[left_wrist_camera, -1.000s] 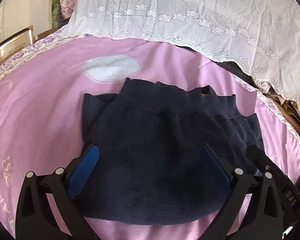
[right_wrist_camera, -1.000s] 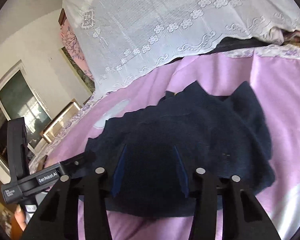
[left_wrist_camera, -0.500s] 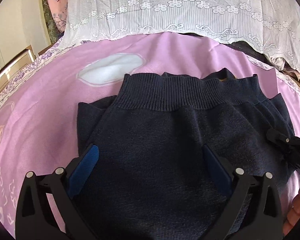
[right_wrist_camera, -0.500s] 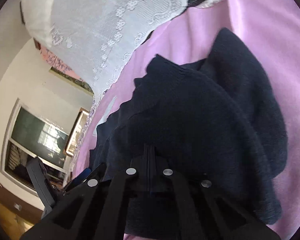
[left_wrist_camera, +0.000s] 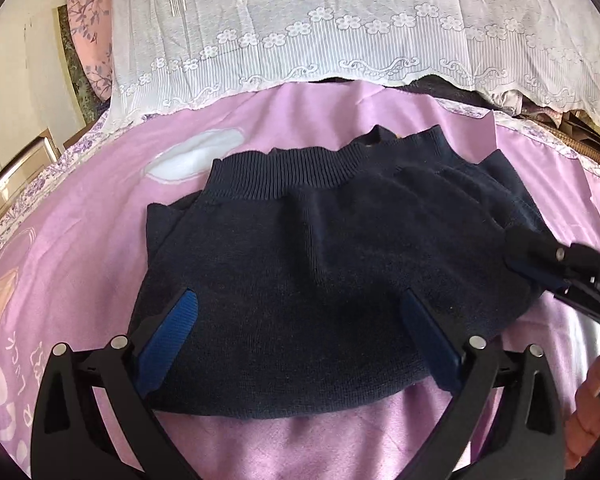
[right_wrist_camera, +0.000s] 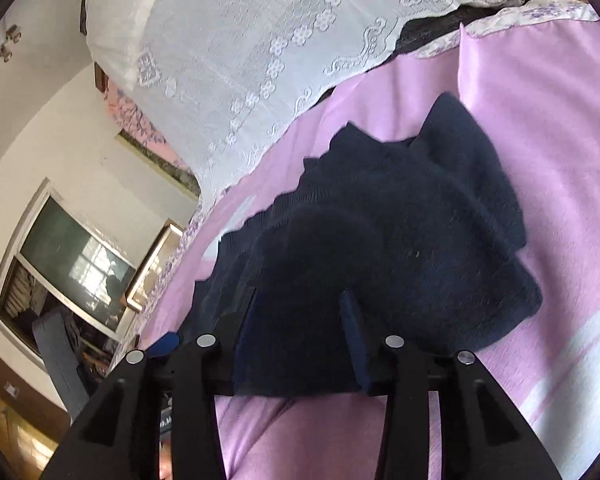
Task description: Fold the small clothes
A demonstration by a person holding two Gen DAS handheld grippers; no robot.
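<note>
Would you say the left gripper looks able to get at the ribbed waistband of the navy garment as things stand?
Probably yes. The left gripper is open above the navy garment, and the ribbed waistband lies exposed straight ahead, with nothing on top of it. The right gripper sits off at the garment's right edge, out of that path.
</note>
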